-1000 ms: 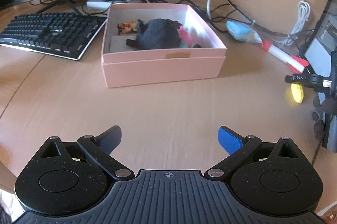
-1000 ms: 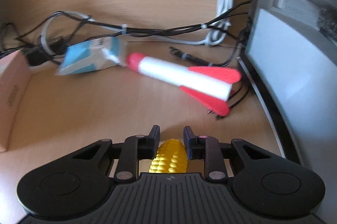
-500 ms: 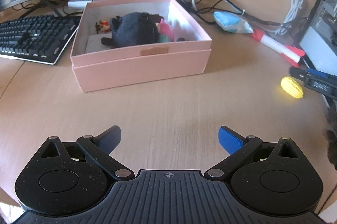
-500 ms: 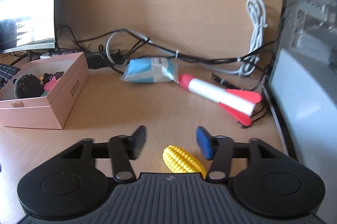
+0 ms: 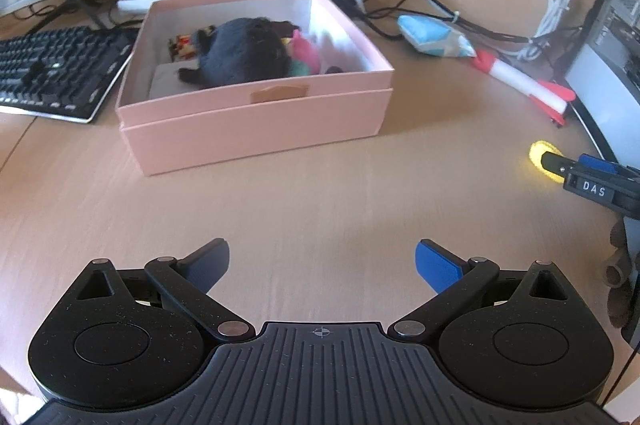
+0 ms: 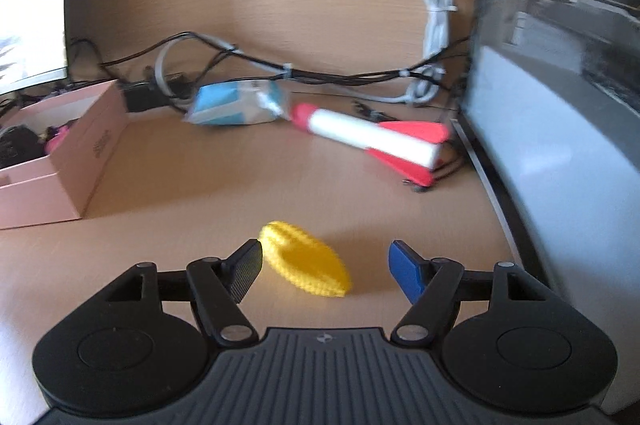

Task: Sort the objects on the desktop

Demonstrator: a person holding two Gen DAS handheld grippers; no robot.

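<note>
The right hand-held gripper (image 6: 326, 267) has its jaws spread and opening wider, and the yellow toy corn (image 6: 304, 259) lies between them on the surface (image 6: 200, 185), its near end close against the black pad while the blue pad stands clear of it. Nothing is pinching it. The left hand-held gripper (image 5: 322, 261) hovers spread wide over bare wood, holding nothing.

My worry is the corn itself: it looks rounded and knobbly, and it sits slantwise across the jaws. If they shut from this angle, I'd guess the pads catch it off-centre and it squirts out or rolls toward the computer case (image 6: 560, 145) on the right, where it would be awkward to reach.

Farther out lies the red-and-white toy rocket (image 6: 368, 137), its tip just beside a blue-and-white packet (image 6: 232, 107), both among a tangle of cables (image 6: 320, 75). A grab there could snag a cable and drag things along.

The pink box (image 5: 256, 117), already holding a dark plush toy (image 5: 244, 53) and other small items, stands well apart to the left; a loose grip could drop the corn on the way over.
</note>
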